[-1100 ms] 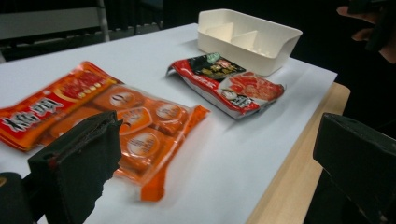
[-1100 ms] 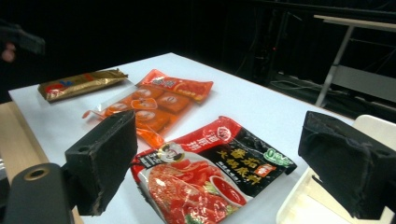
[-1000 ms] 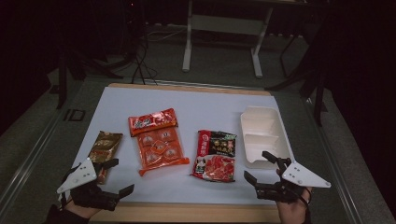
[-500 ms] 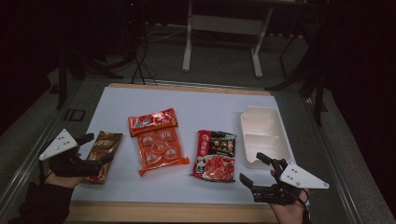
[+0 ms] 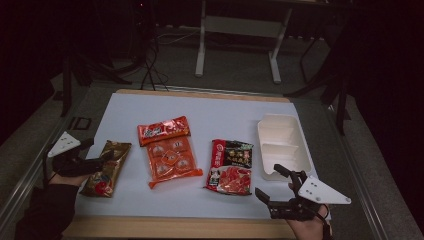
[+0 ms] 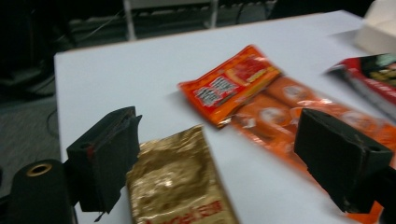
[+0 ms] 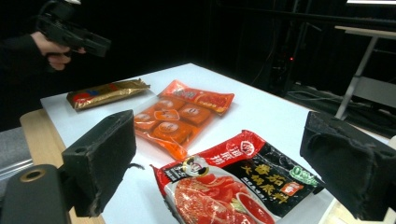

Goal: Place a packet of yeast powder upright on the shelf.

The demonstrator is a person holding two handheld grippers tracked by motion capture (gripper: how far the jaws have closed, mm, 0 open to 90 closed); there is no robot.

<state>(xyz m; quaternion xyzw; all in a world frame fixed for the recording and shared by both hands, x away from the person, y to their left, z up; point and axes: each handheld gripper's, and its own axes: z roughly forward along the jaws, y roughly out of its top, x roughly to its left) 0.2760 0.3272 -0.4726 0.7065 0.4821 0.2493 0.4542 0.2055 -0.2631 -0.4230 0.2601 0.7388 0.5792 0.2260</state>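
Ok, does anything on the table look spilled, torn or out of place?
Nothing stands out. The gold foil packet, small orange-red packet, clear orange snack pack and red-and-black sauce pouch lie flat and look sealed on the white tabletop. The small orange-red packet overlaps the snack pack's far end. The white two-compartment tray sits upright, empty.

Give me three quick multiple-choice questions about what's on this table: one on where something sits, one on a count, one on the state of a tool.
1. Where does the white compartment tray sit?
A. far right of the mat
B. far left
C. centre

2. How many snack packets lie on the mat?
A. two
B. four
C. six

3. How are the left gripper's jaws?
A. clamped on the gold packet
B. shut on nothing
C. apart, astride the gold packet

Answers:
1 A, it lies beyond the red-and-black packet.
2 B, gold, orange packet, clear orange multipack and red-and-black.
3 C, the jaws have just been closing, with a gap showing at each side.
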